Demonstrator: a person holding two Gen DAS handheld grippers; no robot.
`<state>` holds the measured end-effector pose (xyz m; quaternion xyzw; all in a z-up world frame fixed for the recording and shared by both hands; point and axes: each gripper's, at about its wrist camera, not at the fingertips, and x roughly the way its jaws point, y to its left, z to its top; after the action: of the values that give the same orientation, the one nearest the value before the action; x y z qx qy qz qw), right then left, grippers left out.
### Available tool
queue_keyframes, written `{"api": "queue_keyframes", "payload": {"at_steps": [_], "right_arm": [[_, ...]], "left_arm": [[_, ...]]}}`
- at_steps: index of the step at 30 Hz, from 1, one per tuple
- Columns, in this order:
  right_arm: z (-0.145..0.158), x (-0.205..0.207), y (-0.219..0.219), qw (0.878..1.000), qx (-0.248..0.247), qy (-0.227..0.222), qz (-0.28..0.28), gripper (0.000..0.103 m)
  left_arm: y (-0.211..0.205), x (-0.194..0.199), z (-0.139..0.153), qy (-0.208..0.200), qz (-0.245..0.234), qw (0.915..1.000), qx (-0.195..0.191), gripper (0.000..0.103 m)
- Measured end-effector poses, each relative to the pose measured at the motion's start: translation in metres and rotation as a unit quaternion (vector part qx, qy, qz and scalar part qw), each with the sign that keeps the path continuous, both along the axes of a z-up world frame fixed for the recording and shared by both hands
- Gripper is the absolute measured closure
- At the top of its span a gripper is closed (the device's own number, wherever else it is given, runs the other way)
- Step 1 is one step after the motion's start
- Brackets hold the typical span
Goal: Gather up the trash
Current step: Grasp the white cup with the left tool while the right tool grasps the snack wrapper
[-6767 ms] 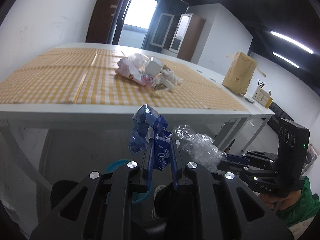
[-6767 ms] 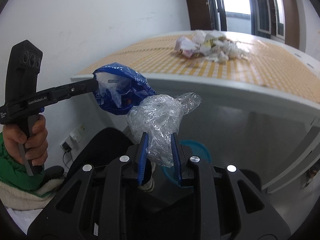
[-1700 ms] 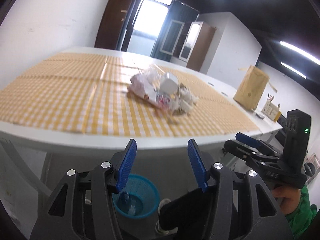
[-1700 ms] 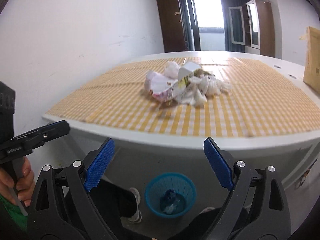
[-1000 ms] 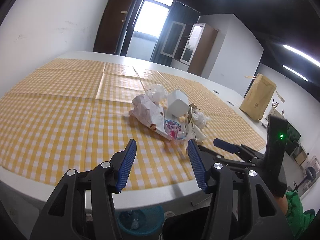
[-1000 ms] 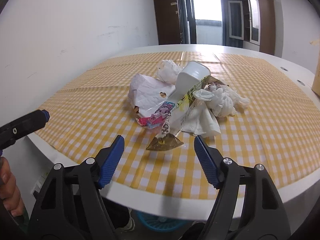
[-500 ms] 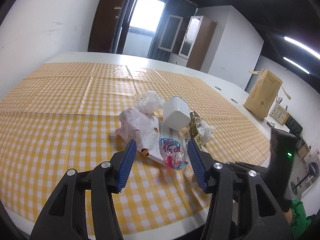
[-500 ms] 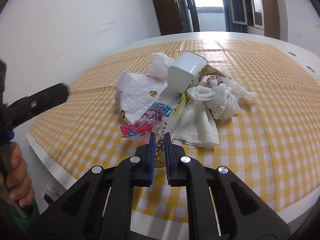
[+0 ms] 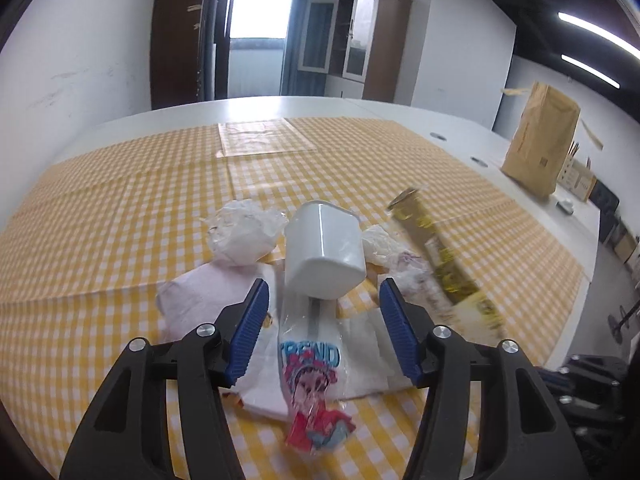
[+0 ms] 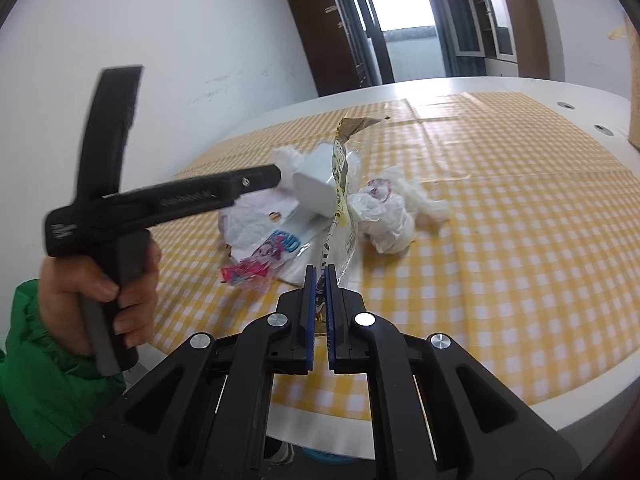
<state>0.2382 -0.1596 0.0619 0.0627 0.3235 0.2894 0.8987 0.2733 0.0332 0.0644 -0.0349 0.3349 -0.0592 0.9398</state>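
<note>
Right claw now clamped on gold wrapper, lifted, left claw widened over white cup

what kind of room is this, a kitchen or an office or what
Probably an office or meeting room: a big white table under a yellow checked cloth, glass-door cabinets by the far wall, ceiling strip lights.

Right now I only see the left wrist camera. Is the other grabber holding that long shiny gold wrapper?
Observer: Yes. The right gripper is shut on the near end of the long gold-printed plastic wrapper.
Operator: Who's holding my grabber?
Observer: A hand in a green sleeve grips the handle of the left gripper. Its jaws have just been opening. They grip nothing and point at the white plastic tub.
</note>
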Motion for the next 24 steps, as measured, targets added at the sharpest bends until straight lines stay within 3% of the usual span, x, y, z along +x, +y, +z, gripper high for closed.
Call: {"api": "queue_keyframes", "payload": {"at_steps": [11,15,16,20,24], "right_arm": [[0.003,-0.006,-0.038,1.0,0.017,-0.004,-0.015,0.1],[0.004,-0.012,-0.044,1.0,0.018,-0.007,-0.012,0.1],[0.004,-0.013,-0.045,1.0,0.019,-0.008,-0.012,0.1],[0.001,-0.018,-0.046,1.0,0.02,-0.008,-0.007,0.1],[0.002,-0.026,-0.047,1.0,0.021,-0.013,0.0,0.1]], "left_arm": [[-0.036,0.053,-0.017,0.037,0.001,0.9952,0.09,0.027],[-0.044,0.069,-0.031,0.054,0.021,0.9881,0.142,0.028],[-0.044,0.072,-0.034,0.058,0.026,0.9864,0.152,0.043],[-0.043,0.067,-0.033,0.052,0.033,0.9885,0.138,0.044],[-0.038,0.043,-0.009,0.022,0.031,0.9952,0.09,0.044]]}}
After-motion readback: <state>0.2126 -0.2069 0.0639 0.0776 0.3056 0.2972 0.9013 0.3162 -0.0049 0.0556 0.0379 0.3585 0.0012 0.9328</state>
